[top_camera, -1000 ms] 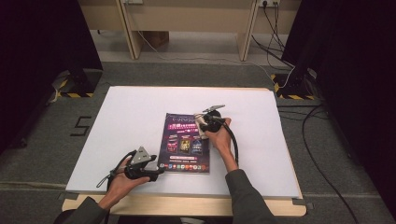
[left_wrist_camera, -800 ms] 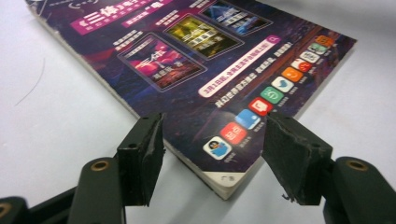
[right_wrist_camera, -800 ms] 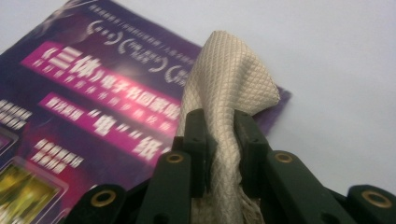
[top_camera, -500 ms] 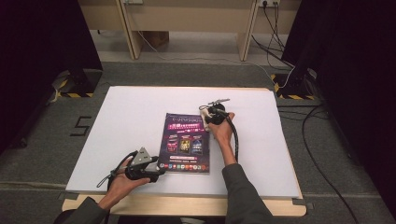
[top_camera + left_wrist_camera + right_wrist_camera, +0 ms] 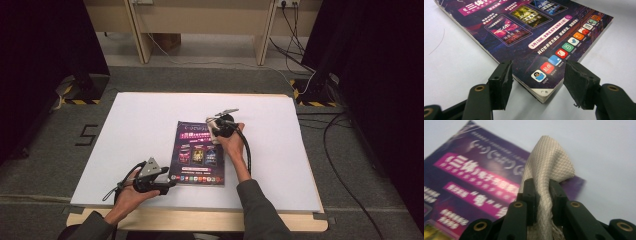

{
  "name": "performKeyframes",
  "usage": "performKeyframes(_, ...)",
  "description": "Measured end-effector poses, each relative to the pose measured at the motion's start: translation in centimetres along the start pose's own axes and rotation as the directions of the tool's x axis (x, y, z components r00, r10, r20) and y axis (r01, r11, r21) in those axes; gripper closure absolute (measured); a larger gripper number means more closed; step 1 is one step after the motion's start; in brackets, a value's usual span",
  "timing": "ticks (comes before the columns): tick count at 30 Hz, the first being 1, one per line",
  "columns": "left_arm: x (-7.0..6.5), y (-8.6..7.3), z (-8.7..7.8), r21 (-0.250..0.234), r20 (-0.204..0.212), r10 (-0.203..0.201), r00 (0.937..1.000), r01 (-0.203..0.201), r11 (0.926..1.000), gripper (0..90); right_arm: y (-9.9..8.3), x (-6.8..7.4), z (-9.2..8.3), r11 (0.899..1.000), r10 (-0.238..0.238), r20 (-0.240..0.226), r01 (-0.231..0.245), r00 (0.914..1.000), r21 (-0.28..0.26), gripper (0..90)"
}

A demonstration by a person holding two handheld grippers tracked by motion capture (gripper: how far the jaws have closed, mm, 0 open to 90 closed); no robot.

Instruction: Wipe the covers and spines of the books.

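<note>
Your right gripper [image 5: 541, 192] is clamped on a beige cloth [image 5: 549, 157] at the far right corner of the magazine [image 5: 198, 152] — which lies flat at mid-table [image 5: 140, 125]. Your left gripper [image 5: 537, 82] stands open, jaws straddling the magazine's near left corner — pads not touching it.

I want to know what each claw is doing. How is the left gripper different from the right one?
The left gripper has its jaws open around the magazine's near corner, while the right gripper is shut on a beige cloth. The left one sits at the magazine's near left corner; the right one is at its far right corner. Both have black jaws and point at the same magazine on the white table.
</note>
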State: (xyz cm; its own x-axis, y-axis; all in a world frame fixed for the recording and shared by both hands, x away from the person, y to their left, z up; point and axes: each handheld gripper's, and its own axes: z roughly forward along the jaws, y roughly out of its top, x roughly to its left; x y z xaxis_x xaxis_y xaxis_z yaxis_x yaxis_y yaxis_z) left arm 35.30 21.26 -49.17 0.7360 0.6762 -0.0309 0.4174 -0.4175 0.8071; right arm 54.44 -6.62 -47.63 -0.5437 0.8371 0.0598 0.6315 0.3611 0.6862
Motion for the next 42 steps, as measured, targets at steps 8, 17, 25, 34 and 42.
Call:
performKeyframes(8, -0.1, 0.0, 0.0, 0.005, 0.010, 0.007, 0.9999, -0.007, 1.0000, 39.5, -0.5, -2.8, -0.8, 0.996, 0.091, 0.068, -0.090, 0.9935, -0.021, 78.6)
performKeyframes(17, -0.2, 0.0, 0.2, 0.014, 0.012, 0.009, 0.9999, -0.009, 0.9999, 40.1, 0.1, -0.3, 0.0, 1.000, 0.012, 0.047, -0.012, 0.9988, -0.002, 78.6)
performKeyframes(25, -0.1, 0.0, 0.2, 0.022, 0.015, 0.016, 0.9998, -0.016, 0.9996, 40.2, 1.2, 2.2, 1.3, 1.000, -0.015, 0.013, 0.015, 0.9998, 0.006, 78.5)
performKeyframes(34, -0.2, 0.0, 0.3, 0.030, 0.021, 0.015, 0.9997, -0.015, 0.9994, 40.6, 2.1, 4.8, 2.6, 0.999, -0.046, -0.060, 0.046, 0.9971, -0.007, 78.4)
performKeyframes(42, -0.2, -0.1, 0.1, 0.027, 0.023, 0.015, 0.9996, -0.016, 0.9995, 40.7, 3.1, 8.9, 4.2, 0.995, -0.099, -0.145, 0.098, 0.9846, -0.012, 78.3)
